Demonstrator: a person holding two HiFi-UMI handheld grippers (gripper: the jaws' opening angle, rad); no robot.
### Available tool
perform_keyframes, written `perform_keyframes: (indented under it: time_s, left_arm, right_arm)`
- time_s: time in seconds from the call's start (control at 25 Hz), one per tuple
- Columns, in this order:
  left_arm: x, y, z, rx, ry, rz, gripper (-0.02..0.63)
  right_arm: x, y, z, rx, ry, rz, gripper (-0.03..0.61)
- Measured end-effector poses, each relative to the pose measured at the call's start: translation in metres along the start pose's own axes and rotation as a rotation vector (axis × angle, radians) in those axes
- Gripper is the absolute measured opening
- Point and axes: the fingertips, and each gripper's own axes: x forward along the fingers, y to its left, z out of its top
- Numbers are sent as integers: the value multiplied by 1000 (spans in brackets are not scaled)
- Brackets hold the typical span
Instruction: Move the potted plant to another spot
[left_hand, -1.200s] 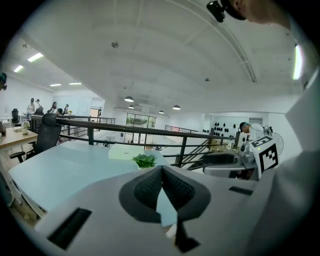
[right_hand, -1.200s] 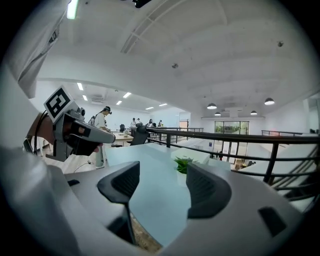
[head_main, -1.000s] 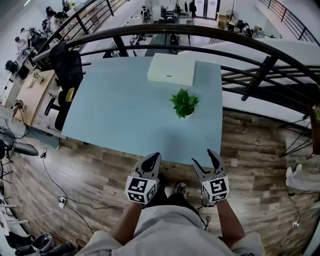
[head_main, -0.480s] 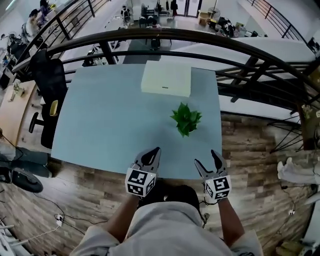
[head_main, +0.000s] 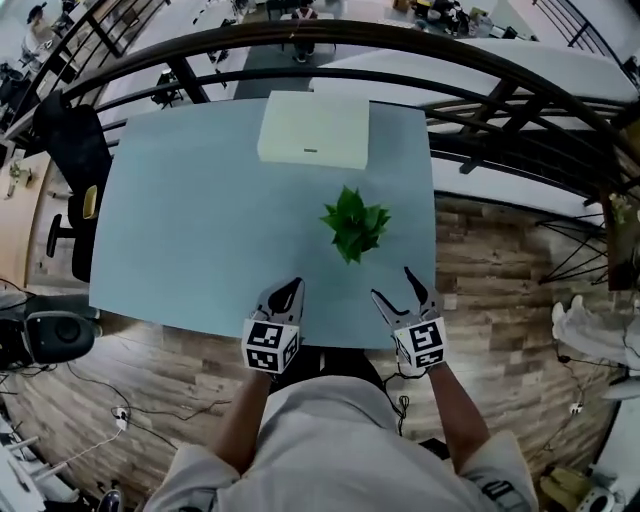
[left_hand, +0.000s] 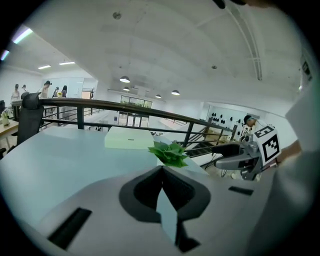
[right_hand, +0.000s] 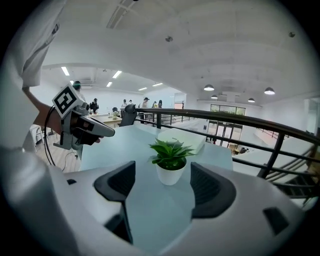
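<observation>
Grippers over the table's (head_main: 200, 230) near edge, plant ahead
Our left gripper (head_main: 283, 296) has its jaws pressed together, empty. Our right gripper (head_main: 392, 282), tipped slightly down, has just been opening its jaws, with nothing between them. The potted plant (head_main: 352, 222) stands upright beyond, in line with that gap.

A flat white box (head_main: 314, 128) lies at the pale blue worktop's (head_main: 200, 230) twelve o'clock edge. A black chair (head_main: 72, 160) stands at nine o'clock, with a dark railing (head_main: 470, 50) beyond.

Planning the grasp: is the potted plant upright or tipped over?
Upright. The potted plant stands on its white pot's base on the table, with its leaves pointing up.
</observation>
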Motion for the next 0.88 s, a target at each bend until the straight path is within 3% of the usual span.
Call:
perform_keyframes:
  time_s: [0.4,0.64,0.88]
  left_arm:
    - [18,2,-28,-74,65,136,12]
    - [16,4,-31,-99,65,201,12]
    - [9,13,-48,-139,90,270,12]
  right_arm:
    - [71,-34,-44,-37,60,120,387]
    - [120,-36,-51,-72,63,249,511]
    - [157,-24,-51,-108,50,317,531]
